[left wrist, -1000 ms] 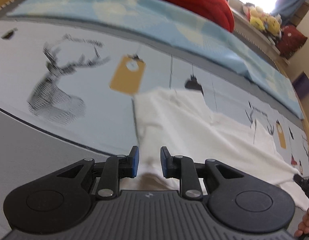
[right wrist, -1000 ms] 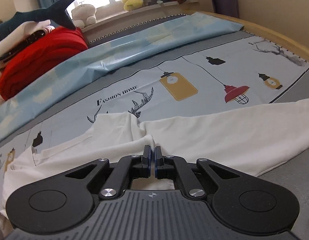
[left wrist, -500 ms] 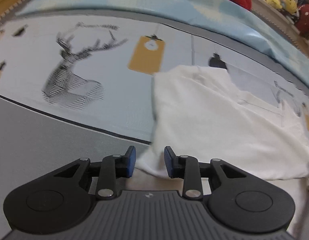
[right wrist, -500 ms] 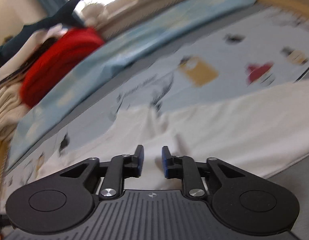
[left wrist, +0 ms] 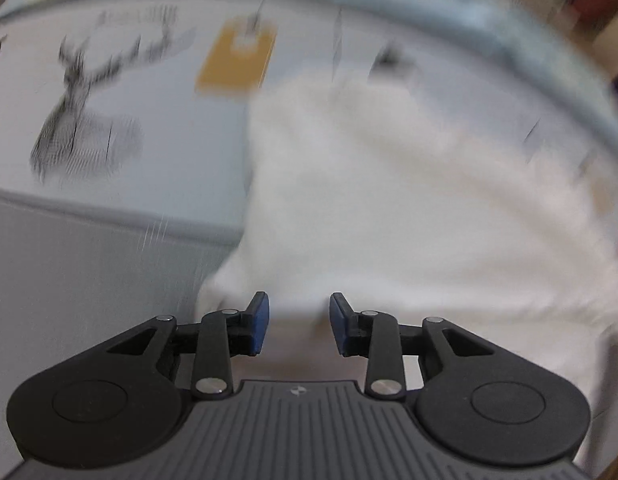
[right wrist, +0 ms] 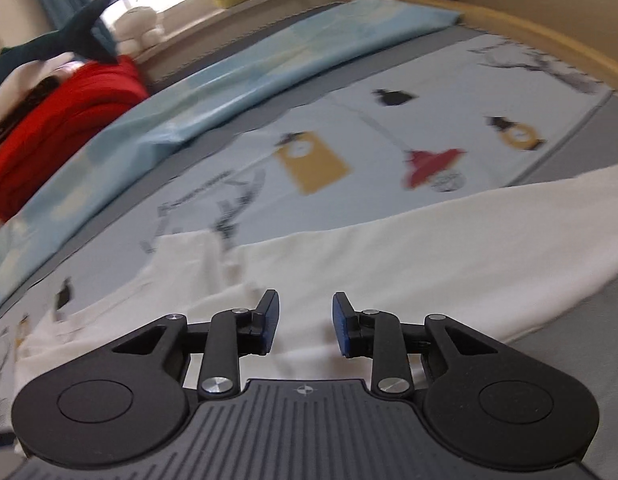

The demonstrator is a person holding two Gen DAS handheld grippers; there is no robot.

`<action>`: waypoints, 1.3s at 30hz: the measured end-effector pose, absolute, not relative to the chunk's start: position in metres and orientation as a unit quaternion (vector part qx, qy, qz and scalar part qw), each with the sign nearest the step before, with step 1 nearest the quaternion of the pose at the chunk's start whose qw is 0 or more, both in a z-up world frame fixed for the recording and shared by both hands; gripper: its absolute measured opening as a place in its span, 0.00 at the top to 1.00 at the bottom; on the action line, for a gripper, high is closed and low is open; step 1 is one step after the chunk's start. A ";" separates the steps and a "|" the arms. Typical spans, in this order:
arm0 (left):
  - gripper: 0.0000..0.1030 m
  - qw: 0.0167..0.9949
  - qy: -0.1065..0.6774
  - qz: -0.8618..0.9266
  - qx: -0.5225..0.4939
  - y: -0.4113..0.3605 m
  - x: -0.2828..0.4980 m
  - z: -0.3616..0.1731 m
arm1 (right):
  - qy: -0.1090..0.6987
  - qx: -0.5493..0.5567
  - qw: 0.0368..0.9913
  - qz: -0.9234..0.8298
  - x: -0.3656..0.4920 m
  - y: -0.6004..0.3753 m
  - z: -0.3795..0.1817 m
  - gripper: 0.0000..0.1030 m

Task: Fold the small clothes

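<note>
Clearly, the white garment [left wrist: 389, 208] is a plain piece of soft cloth with no print, and in the left wrist view it is strongly blurred, so its seams and edges cannot be read well. It lies spread on the printed bed sheet [left wrist: 157, 184], to the right of the deer drawing [left wrist: 81, 132] and below the yellow tag print [left wrist: 237, 56]; its near left corner hangs a little over the grey border of the sheet. The left gripper [left wrist: 299, 322] is held above this near edge, with its two blue-padded fingers standing clearly apart and nothing between them; the cloth is seen through the gap and continues forward and to the right of it. In the right wrist view the same white garment [right wrist: 389, 264] is sharper: it is cream-white, slightly wrinkled, with a raised fold near the left finger, and it stretches as a long band from the lower left to the right edge of the picture. It covers the lower part of the bed sheet [right wrist: 349, 120], below the yellow tag and the red lamp print [right wrist: 433, 164]. The right gripper [right wrist: 305, 324] is also parted wide and holds nothing; the garment lies directly under and ahead of its fingers. I cannot tell whether the fingertips touch the cloth. Behind, a red blanket [right wrist: 57, 136] lies at the far left.
</note>
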State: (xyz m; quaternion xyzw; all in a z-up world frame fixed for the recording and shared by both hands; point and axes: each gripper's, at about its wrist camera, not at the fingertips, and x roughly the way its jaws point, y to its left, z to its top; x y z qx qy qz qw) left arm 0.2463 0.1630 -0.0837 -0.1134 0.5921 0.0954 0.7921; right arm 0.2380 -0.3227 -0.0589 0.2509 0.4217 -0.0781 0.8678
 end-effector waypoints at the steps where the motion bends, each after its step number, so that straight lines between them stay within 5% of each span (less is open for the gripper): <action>1: 0.63 0.787 0.600 0.103 -0.100 0.160 0.246 -0.088 | 0.420 0.256 0.866 -0.089 0.234 -0.334 -0.059 0.70; 10: 0.50 0.859 0.500 0.053 -0.095 0.110 0.252 -0.008 | 0.376 0.364 0.807 -0.273 0.170 -0.474 -0.083 0.65; 24: 0.49 0.846 0.524 0.051 -0.080 0.090 0.260 -0.025 | 0.301 0.477 0.749 -0.348 0.137 -0.555 -0.144 0.64; 26: 0.49 0.846 0.525 0.050 -0.081 0.092 0.261 -0.026 | 0.295 0.463 0.758 -0.353 0.141 -0.553 -0.146 0.79; 27: 0.49 0.846 0.524 0.051 -0.082 0.093 0.260 -0.025 | 0.298 0.460 0.757 -0.356 0.145 -0.553 -0.148 0.95; 33: 0.49 0.848 0.518 0.064 -0.093 0.109 0.258 -0.020 | 0.280 0.368 0.799 -0.384 0.170 -0.513 -0.111 0.96; 39: 0.49 0.849 0.508 0.078 -0.120 0.136 0.249 -0.011 | 0.252 0.265 0.901 -0.231 0.225 -0.389 -0.040 0.96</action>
